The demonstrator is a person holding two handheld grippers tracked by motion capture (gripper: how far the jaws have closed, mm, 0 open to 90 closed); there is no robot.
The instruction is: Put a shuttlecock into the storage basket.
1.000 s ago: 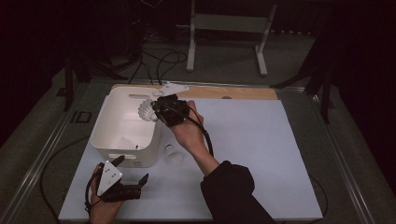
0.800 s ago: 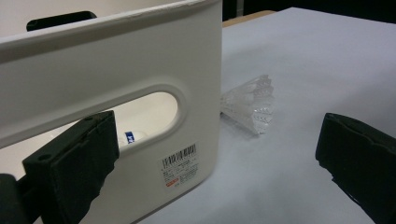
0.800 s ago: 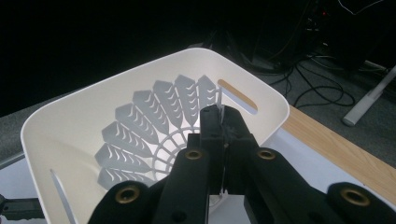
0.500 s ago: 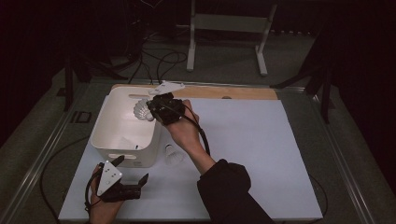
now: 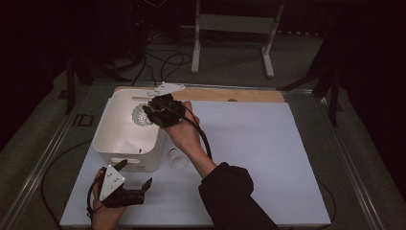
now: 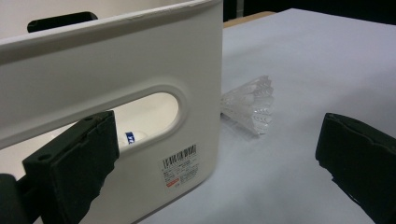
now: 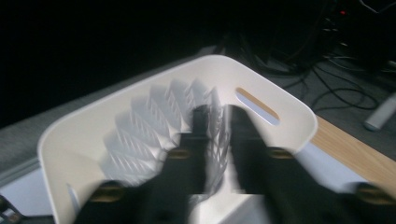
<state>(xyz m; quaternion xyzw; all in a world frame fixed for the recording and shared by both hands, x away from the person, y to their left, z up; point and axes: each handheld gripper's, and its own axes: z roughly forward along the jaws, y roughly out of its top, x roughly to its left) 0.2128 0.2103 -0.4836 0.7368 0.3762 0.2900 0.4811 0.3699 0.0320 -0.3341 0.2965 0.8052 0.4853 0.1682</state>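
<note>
A white feathered shuttlecock [image 5: 140, 115] hangs over the open white bin [image 5: 107, 143], at the tip of my right gripper [image 5: 151, 112]. In the right gripper view its skirt [image 7: 149, 126] lies between the blurred jaws of that gripper [image 7: 219, 121]. Those jaws have just been opening and stand a little apart, no longer pressing on it. A second shuttlecock [image 5: 178, 158] lies on the white sheet beside the bin's right wall. My left gripper [image 5: 135, 173] rests open on the sheet in front of the bin. In its own view it [image 6: 219, 140] faces the bin's handle slot [image 6: 154, 112] and that shuttlecock [image 6: 250, 105].
The bin [image 7: 289, 112] stands at the back left of the white sheet [image 5: 249, 143]; a wooden strip [image 5: 230, 94] runs along the far edge. Something small with a blue mark [image 6: 130, 138] lies inside the bin. Cables [image 5: 167, 62] and a metal stand [image 5: 230, 28] are on the floor beyond.
My right gripper has carried the shuttlecock slightly left over the bin, and its jaws have parted. The left gripper has stayed where it was.
</note>
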